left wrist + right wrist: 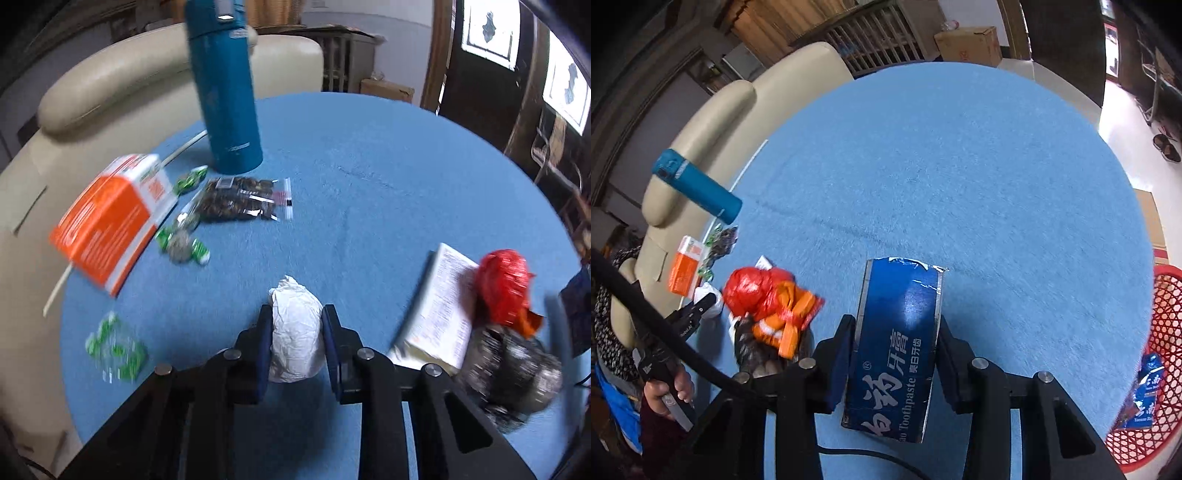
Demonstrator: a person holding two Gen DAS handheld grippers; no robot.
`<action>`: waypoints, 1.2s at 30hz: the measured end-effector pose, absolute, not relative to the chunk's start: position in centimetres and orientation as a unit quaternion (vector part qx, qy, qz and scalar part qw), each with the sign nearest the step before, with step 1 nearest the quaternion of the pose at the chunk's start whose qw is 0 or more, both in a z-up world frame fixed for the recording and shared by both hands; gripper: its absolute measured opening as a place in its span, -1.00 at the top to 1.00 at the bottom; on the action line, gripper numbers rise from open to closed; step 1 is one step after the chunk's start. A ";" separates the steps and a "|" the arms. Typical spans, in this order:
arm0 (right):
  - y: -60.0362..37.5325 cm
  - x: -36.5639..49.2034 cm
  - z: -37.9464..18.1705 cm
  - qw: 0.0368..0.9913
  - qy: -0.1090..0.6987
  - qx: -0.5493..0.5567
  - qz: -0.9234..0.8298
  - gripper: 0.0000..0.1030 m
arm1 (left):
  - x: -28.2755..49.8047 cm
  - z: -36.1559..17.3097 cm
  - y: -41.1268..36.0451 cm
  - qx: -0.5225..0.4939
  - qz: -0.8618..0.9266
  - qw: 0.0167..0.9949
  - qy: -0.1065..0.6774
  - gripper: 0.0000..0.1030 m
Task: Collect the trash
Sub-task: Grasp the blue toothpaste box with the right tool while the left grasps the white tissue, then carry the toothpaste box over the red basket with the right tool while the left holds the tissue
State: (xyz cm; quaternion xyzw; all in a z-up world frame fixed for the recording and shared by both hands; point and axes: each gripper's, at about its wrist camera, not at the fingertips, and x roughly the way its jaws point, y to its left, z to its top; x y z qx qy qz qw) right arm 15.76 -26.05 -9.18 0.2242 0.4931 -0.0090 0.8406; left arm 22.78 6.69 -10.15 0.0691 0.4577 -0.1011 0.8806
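Both hands loaded now: the left gripper (296,325) has its fingers closed snug around a crumpled white paper wad (295,332) just above the blue felt-like worktop (369,177), while the right gripper (894,334) pinches a flattened blue toothpaste box (897,347) across its glossy width. The red plastic mesh basket (1160,369) waits at the right edge, one blue packet already inside. I'd swing the box over the rim before letting go; thin card slips easily. The paper is soft and will squash, so a light squeeze is enough.
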 end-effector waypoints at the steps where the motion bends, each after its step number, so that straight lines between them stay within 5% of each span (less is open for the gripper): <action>1: -26.2 15.1 -9.0 0.842 0.490 0.223 -0.006 0.15 | 21.6 -9.6 6.8 0.060 -0.100 0.883 0.455 0.47; 18: -25.4 3.9 -3.1 0.904 0.367 0.197 0.097 0.15 | 4.6 -0.4 -1.5 0.064 -0.169 0.907 0.380 0.47; 36: -27.3 -3.4 0.6 0.939 0.270 0.197 0.084 0.15 | -0.3 2.9 -8.7 0.085 -0.261 0.899 0.342 0.47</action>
